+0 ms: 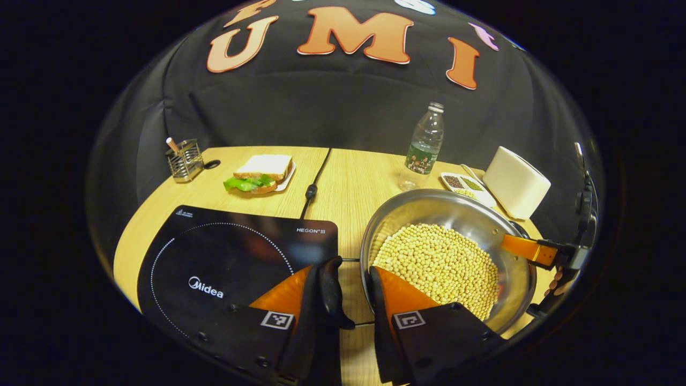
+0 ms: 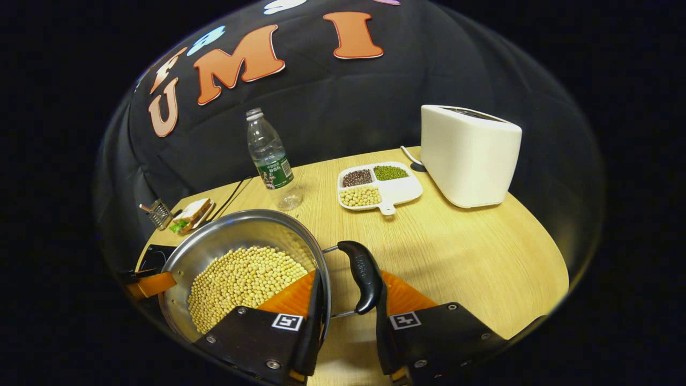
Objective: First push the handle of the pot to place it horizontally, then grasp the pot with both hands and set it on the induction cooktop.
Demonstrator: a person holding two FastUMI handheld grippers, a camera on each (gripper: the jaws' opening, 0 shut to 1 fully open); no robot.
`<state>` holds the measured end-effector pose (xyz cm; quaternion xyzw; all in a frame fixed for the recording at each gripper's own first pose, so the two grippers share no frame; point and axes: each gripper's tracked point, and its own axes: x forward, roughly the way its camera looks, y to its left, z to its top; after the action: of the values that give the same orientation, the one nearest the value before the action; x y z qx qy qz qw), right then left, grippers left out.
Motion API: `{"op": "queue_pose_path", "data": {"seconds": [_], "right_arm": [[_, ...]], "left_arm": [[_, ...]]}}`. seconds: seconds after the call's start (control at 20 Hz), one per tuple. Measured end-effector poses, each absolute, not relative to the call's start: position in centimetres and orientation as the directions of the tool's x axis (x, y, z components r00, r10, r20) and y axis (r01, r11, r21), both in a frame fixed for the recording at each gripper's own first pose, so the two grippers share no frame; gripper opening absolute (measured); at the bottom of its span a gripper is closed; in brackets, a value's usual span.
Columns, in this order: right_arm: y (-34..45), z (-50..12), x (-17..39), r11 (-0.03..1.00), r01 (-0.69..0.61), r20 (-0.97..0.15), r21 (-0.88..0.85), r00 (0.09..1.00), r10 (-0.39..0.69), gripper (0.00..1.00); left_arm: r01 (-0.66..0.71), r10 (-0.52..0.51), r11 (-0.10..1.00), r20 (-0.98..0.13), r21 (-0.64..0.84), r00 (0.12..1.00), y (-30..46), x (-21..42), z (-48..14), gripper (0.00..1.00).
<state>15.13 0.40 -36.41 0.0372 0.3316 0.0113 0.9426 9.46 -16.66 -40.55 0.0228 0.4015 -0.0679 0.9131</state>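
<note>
Jaws of left gripper [image 1: 351, 292] and right gripper [image 2: 348, 292] straddle pot [image 2: 241, 236] handles; contact unclear; cooktop [image 1: 214, 257] edge cut off.

Left gripper [image 1: 351, 292] — low in the left gripper view, fingers pointing forward and spread a little, one finger on each side of a dark loop handle; whether both press on it cannot be told.

Right gripper [image 2: 348, 300] — low in the right gripper view, fingers likewise parted, one to each side of a dark handle; contact unclear. Also seen from the left gripper view at far right [image 1: 541, 252], with the fingertips of the hand [image 1: 560, 281] holding it just below.
</note>
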Motion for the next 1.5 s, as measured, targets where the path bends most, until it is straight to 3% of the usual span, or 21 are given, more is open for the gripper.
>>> {"op": "queue_pose_path", "data": {"seconds": [0.4,0.45,0.5,0.6,0.65,0.7,1.0,1.05,1.1,1.5], "right_arm": [[2.1,-32.1,14.4,0.998,-0.019,-0.568,0.06,0.822,0.05,0.44],[2.6,-31.6,14.3,0.997,-0.019,-0.565,0.071,0.823,0.056,0.39],[3.0,-31.2,14.2,0.997,-0.02,-0.562,0.081,0.825,0.062,0.44],[4.3,-30.4,13.9,0.995,-0.027,-0.552,0.091,0.83,0.073,0.44],[4.9,-29.8,13.7,0.995,-0.032,-0.549,0.097,0.832,0.081,0.39],[5.7,-29.4,13.5,0.994,-0.037,-0.545,0.105,0.834,0.089,0.44],[11.6,-27.9,12.6,0.988,-0.066,-0.54,0.141,0.831,0.133,0.44],[12.8,-27.7,12.4,0.986,-0.074,-0.539,0.147,0.83,0.142,0.39],[13.8,-27.6,12.2,0.985,-0.082,-0.537,0.152,0.83,0.151,0.44],[21.4,-28.0,10.9,0.975,-0.148,-0.546,0.163,0.81,0.214,0.43]], "left_arm": [[0.15,-0.139,0.987,-0.74,-0.052,0.658,-15.3,9.2,-37.9,0.53],[0.153,-0.136,0.987,-0.737,-0.046,0.662,-15.0,9.2,-37.2,0.53],[0.155,-0.135,0.987,-0.732,-0.041,0.667,-14.6,9.3,-36.5,0.54],[0.154,-0.13,0.987,-0.727,-0.033,0.675,-13.6,9.2,-34.9,0.53],[0.155,-0.125,0.988,-0.722,-0.025,0.681,-13.0,9.2,-34.1,0.53],[0.153,-0.12,0.988,-0.716,-0.019,0.688,-12.2,9.1,-33.5,0.53],[0.098,-0.081,0.995,-0.698,-0.016,0.712,-6.6,9.0,-30.4,0.53],[0.087,-0.073,0.996,-0.697,-0.016,0.714,-5.6,8.9,-30.0,0.53],[0.077,-0.067,0.997,-0.695,-0.017,0.716,-4.6,8.8,-29.5,0.53],[0.002,-0.006,1.0,-0.691,-0.006,0.722,3.5,7.5,-28.1,0.53]]}}
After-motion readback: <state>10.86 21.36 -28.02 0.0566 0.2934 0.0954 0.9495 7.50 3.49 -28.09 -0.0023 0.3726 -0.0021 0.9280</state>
